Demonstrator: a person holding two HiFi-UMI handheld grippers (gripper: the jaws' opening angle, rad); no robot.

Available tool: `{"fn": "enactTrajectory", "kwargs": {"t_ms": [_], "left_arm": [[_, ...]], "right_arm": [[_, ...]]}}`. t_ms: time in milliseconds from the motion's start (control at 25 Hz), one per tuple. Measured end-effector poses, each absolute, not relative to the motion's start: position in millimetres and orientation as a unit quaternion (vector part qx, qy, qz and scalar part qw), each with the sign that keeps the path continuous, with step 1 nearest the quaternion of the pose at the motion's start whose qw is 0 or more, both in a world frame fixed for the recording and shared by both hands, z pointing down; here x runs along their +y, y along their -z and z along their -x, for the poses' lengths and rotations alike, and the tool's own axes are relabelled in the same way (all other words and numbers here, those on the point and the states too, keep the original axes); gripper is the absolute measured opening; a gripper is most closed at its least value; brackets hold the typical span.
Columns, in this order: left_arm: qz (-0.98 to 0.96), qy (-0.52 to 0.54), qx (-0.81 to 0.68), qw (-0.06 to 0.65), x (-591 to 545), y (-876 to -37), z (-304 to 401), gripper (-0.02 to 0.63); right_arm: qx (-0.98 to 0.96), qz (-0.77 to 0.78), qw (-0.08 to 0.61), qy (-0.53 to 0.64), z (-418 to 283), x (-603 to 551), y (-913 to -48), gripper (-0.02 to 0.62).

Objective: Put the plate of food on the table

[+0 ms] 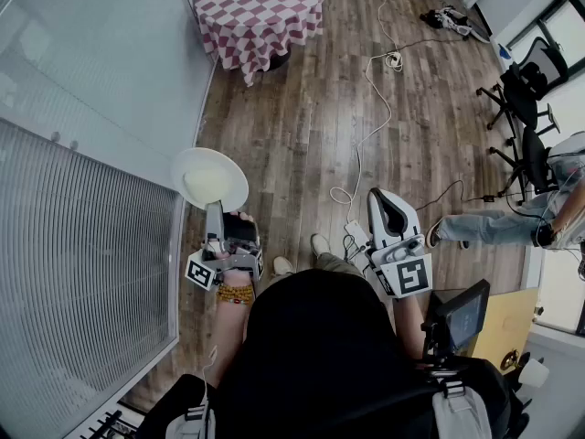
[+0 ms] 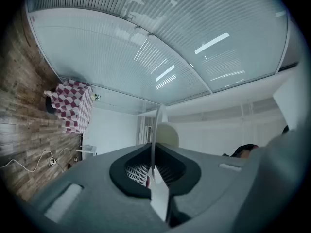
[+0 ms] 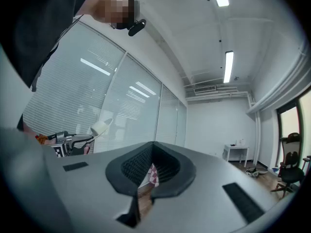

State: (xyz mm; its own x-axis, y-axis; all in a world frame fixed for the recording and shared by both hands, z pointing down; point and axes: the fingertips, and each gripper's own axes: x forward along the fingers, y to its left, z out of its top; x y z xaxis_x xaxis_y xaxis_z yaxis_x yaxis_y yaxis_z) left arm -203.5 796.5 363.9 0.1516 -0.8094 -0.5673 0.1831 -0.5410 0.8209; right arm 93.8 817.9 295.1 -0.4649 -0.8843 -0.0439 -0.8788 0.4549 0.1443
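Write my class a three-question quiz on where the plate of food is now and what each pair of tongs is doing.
1. True or false: the plate already rests on the checked table.
2. Which tongs are clamped on the plate's rim? A) left tongs B) the right ones C) both
3. Fill in the gap: the right tongs are shut and hold ____.

Key: 1 false, the plate is held up over the wooden floor, well short of the table; 2 A; 3 nothing.
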Motion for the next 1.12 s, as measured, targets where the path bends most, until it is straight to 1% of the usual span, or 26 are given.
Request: {"fn": "enactTrajectory", "kwargs": {"t_ms": [240, 560, 720, 920, 1120], "left_arm": [[-0.634, 0.604, -0.255, 0.411, 806.5, -372.0, 235.4, 0.017], [-0.636, 0.597, -0.265, 0.411, 829.4, -382.0, 272.5, 0.017], [-0.632, 0.585, -0.273, 0.428, 826.9, -399.3, 275.9, 0.017], [-0.636, 0.585, -0.283, 0.417, 815.8, -402.7, 277.4, 0.017], [-0.637, 0.579, -0.298, 0.413, 776.7, -401.4, 273.1, 0.017]], "right_arm": [[-0.860, -0.506, -0.028, 0.052, -70.9, 816.2, -291.6, 0.014], [-0.870, -0.489, -0.004, 0.058, -23.8, 818.9, -301.2, 0.014], [-0.871, -0.486, 0.019, 0.063, -15.6, 816.9, -316.2, 0.014], [-0.880, -0.473, 0.008, 0.049, -12.9, 786.2, -327.8, 0.014], [-0.885, -0.465, -0.013, 0.037, -14.8, 727.4, -336.4, 0.014]]}}
